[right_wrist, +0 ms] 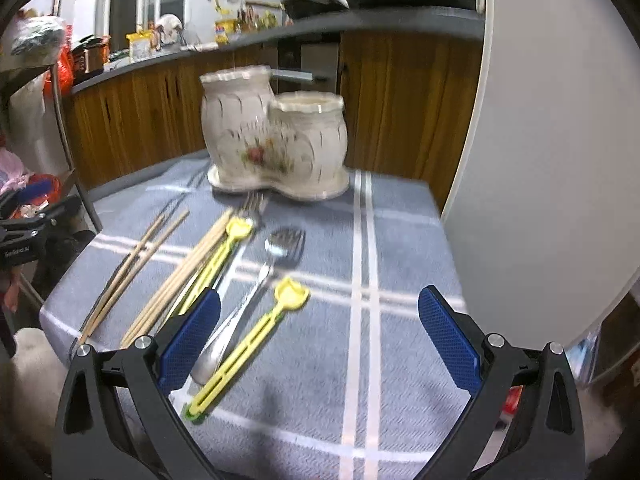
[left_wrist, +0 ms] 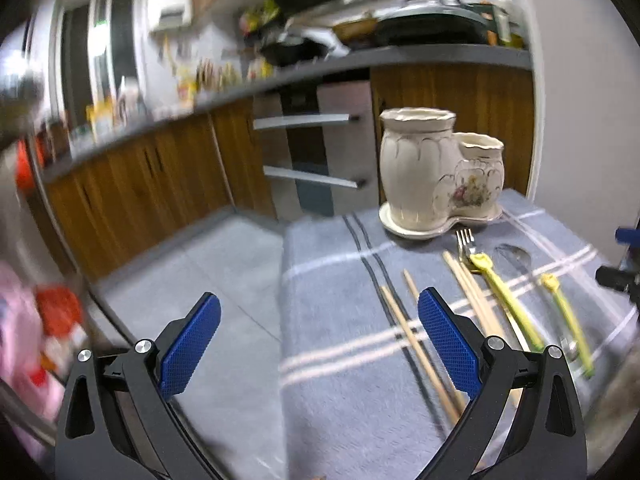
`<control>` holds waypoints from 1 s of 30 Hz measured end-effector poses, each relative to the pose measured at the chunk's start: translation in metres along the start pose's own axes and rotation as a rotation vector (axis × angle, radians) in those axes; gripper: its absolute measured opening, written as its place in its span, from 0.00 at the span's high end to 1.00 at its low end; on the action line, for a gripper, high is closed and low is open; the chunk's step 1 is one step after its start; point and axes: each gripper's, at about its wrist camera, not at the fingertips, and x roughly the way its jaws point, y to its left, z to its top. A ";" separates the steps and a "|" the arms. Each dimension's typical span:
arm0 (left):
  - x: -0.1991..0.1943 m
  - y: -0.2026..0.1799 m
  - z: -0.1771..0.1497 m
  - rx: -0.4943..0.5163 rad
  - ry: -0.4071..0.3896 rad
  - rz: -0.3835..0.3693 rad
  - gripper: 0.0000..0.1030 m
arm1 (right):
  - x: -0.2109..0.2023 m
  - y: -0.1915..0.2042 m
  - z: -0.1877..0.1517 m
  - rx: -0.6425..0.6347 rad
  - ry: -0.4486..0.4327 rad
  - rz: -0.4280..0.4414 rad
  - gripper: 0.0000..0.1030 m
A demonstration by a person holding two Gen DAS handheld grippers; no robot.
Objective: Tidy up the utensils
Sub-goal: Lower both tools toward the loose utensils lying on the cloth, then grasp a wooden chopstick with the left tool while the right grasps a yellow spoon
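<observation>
- A tabletop point(right_wrist: 400, 240) covered in a grey-blue cloth with white crossing stripes carried everything.
- A cream two-pot ceramic holder point(right_wrist: 276, 140) stood at its far edge.
- In front lay wooden chopsticks point(right_wrist: 132, 264) in loose pairs, a metal fork point(left_wrist: 465, 240), a metal spoon point(right_wrist: 256, 280) and two yellow plastic utensils point(right_wrist: 256, 336).

The left gripper point(left_wrist: 319, 338) is hanging with its jaws spread wide, nothing between its blue textured pads point(left_wrist: 450, 342). Its black finger arms are angling outward from the bottom of the left wrist view. The right gripper point(right_wrist: 319, 338) is likewise standing wide apart and gripping nothing, its blue pads point(right_wrist: 450, 340) facing each other across the gap and tilting slightly forward and down.
</observation>
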 end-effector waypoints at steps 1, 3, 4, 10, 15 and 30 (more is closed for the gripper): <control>-0.001 -0.003 0.001 0.022 0.003 0.004 0.05 | 0.003 -0.002 -0.001 0.020 0.020 0.002 0.05; 0.004 -0.006 0.005 0.015 0.038 -0.030 0.05 | 0.009 -0.005 -0.002 0.048 0.053 0.011 0.05; 0.007 -0.007 0.007 0.009 0.049 -0.034 0.05 | 0.011 -0.005 -0.003 0.056 0.068 0.007 0.05; 0.016 -0.025 0.006 0.060 0.098 -0.059 0.05 | 0.020 0.001 -0.002 0.051 0.131 0.005 0.14; 0.031 -0.025 0.010 0.002 0.217 -0.168 0.05 | 0.030 0.003 0.000 0.052 0.170 0.045 0.31; 0.072 -0.032 0.002 -0.047 0.395 -0.289 0.46 | 0.046 0.011 0.002 0.045 0.294 0.126 0.64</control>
